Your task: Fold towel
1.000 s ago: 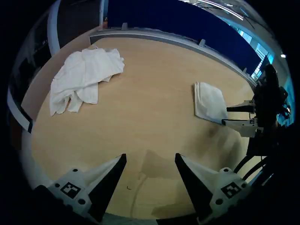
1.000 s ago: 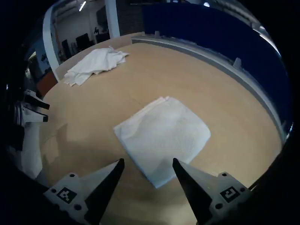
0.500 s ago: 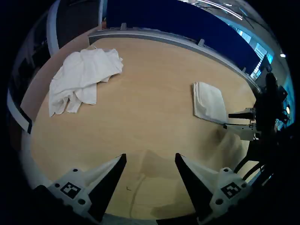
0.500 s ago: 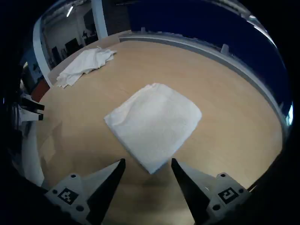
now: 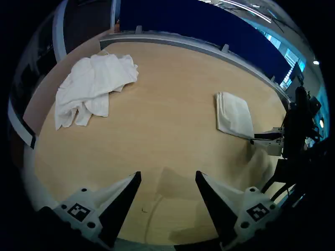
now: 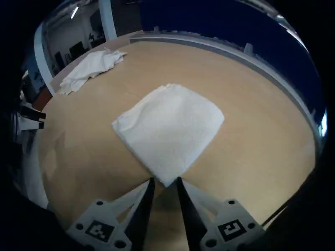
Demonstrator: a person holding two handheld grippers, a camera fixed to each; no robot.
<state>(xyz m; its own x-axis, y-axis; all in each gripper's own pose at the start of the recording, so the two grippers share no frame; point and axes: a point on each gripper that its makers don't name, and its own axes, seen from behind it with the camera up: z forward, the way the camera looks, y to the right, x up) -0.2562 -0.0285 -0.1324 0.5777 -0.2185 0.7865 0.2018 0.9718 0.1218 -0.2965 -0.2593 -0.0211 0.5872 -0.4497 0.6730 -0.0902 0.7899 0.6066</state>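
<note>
Pale wooden desk (image 5: 167, 125), blue partition (image 5: 188, 21) behind. Folded white towel (image 6: 169, 125) flat on the desk, crumpled white cloth (image 5: 92, 83) well apart toward the far edge. Left gripper (image 5: 167, 180) spread wide over bare wood. Right gripper (image 6: 164, 180) nearly pressed together at the towel's near corner; whether pinching it, cannot tell.

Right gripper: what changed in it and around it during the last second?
The right gripper narrowed its jaws around the near corner of the folded towel; a grip on it cannot be confirmed. The left gripper stayed open; the crumpled towel did not move.
</note>
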